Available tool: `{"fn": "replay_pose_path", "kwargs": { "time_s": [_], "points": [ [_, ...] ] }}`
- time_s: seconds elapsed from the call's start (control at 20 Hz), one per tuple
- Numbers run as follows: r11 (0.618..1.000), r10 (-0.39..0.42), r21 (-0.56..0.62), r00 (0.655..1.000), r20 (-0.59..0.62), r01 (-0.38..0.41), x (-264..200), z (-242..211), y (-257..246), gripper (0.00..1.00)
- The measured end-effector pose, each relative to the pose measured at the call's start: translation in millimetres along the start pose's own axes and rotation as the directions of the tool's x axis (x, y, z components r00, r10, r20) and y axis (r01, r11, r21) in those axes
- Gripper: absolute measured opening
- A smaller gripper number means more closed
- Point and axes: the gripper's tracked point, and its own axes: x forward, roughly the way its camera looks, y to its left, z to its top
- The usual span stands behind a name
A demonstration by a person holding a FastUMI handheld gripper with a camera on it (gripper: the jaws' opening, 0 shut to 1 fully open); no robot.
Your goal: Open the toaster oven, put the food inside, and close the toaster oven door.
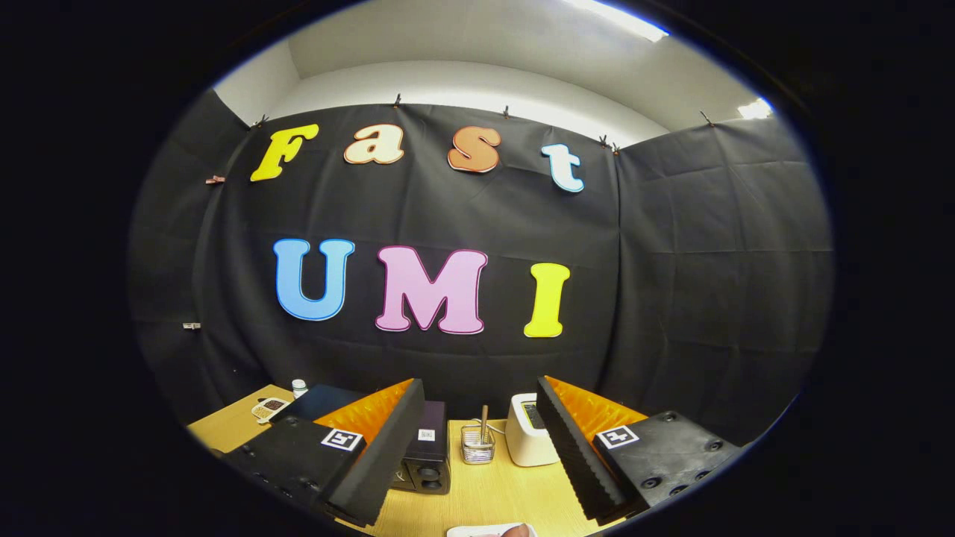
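Observation:
My gripper (478,382) is held above a wooden table (485,500), open, with nothing between its fingers. Beyond the left finger stands a black toaster oven (427,451) with round knobs low on its front; the finger hides its left part, and I cannot tell how its door stands. At the near table edge, below and between the fingers, lies a white plate (477,532) with a bit of brownish food (517,530) on it, mostly cut off.
A small wire basket (477,446) with a stick in it stands between the fingers, with a white appliance (526,440) to its right. Further left are a dark flat box (321,400), a small white bottle (299,388) and a small tray (269,408).

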Motion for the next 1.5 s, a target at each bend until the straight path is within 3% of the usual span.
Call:
{"fn": "replay_pose_path", "kwargs": {
  "time_s": [0.25,0.6,1.1,1.5],
  "points": [
    [0.999,0.029,0.013,1.0,-0.007,-0.029,1.0,0.3,30.5,0.98],
    [0.994,0.109,0.027,0.993,-0.052,-0.108,15.5,-25.8,115.5,0.98],
    [0.986,0.164,0.048,0.936,-0.31,-0.157,55.3,-157.5,223.3,0.98],
    [0.988,0.15,0.031,0.867,-0.474,-0.154,68.8,-241.3,252.5,0.98]
  ]
}}
